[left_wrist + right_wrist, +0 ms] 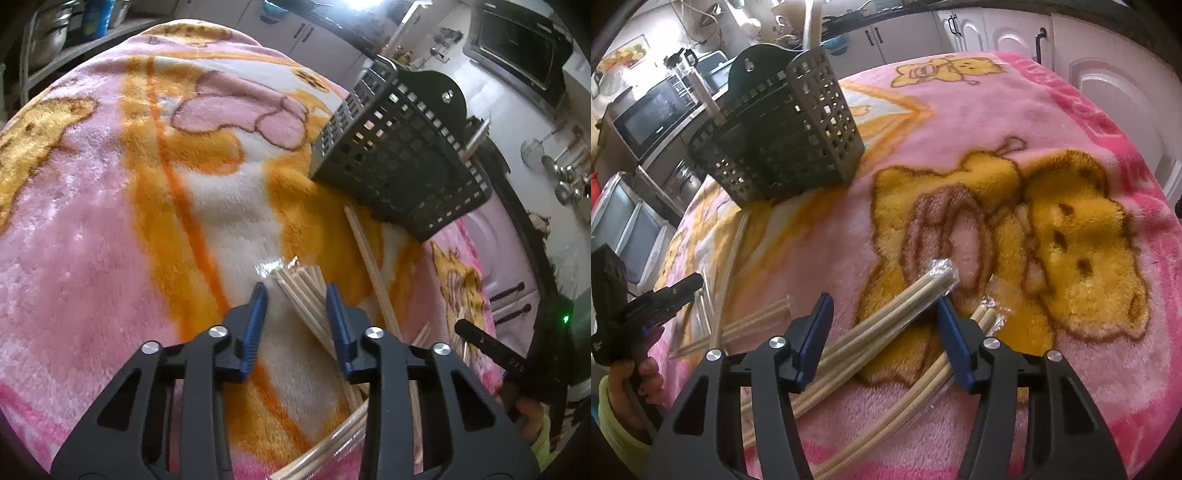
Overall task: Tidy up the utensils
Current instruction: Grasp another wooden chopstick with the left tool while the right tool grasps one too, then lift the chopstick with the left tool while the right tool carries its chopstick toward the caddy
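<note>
- Kitchen setting: white cabinets and a dark microwave ring a worktop covered by a plush pink-and-orange fleece blanket [1015,110] printed with yellow bears.
- Dark perforated plastic utensil caddy [783,136] with an arched hanging back stands upright at the far side, well apart from both grippers; it is presumably the destination.
- Left gripper [297,291]: the blue ribbed jaws stand narrow around a bundle of pale wooden chopsticks in torn clear film [299,288]. The right pad appears to touch the sticks; a gap shows at the left pad, so no firm grip is yet evident.
- Right gripper [884,306]: the jaws stand moderately wide, straddling a clear-wrapped pair of cream round-section chopsticks [923,291]; neither pad presses on it.
- Further sleeved chopsticks [991,314] lie just beside the right jaw, and loose sticks [753,317] lie between the two grippers.
- Step in hand, as judged: closing on each bundle. Centre the sticks on the pads and close squarely, since smooth film over round sticks may slip or roll.
- Deep pile is soft; keep the tips from snagging the fleece.
</note>
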Demonstrator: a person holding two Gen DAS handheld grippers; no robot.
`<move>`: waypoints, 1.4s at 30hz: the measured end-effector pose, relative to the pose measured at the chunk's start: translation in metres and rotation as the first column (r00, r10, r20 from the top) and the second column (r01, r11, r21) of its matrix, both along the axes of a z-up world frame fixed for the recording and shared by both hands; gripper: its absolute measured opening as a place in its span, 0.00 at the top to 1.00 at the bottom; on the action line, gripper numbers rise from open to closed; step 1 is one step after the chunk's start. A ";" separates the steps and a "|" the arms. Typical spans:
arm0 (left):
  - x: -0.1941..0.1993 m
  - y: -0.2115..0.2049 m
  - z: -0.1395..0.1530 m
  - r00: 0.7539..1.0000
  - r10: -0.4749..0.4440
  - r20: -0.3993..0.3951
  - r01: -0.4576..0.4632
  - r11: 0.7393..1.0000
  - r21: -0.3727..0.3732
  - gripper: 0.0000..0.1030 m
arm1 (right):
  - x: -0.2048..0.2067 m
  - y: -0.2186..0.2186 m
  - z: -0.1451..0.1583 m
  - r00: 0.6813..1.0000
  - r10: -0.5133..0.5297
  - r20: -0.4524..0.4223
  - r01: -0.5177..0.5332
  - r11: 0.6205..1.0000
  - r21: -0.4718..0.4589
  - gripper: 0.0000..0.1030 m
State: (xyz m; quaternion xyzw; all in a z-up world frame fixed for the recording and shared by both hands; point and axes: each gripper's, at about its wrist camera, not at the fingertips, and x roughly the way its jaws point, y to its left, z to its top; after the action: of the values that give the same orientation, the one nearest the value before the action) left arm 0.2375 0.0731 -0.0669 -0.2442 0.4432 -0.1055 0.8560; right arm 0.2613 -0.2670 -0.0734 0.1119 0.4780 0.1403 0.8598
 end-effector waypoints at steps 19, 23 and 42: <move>0.009 0.015 0.011 0.999 0.012 0.035 -0.011 0.998 -0.054 0.93 | 0.024 -0.009 0.001 0.999 -0.037 -0.015 0.037 0.999 0.032 0.83; 0.010 0.020 0.016 0.998 0.017 0.052 -0.015 0.999 -0.041 0.94 | 0.027 -0.007 0.004 0.999 -0.032 -0.009 0.032 0.999 0.037 0.85; 0.019 0.028 0.041 0.993 0.009 0.118 -0.011 1.000 0.009 0.94 | 0.047 -0.015 0.005 0.997 -0.075 -0.021 0.075 0.997 -0.001 0.83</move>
State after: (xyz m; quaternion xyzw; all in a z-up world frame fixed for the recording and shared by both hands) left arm 0.2567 0.1014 -0.0260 -0.2355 0.3913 -0.1133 0.8824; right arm 0.3079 -0.2816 -0.0684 0.1311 0.4825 0.1066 0.8594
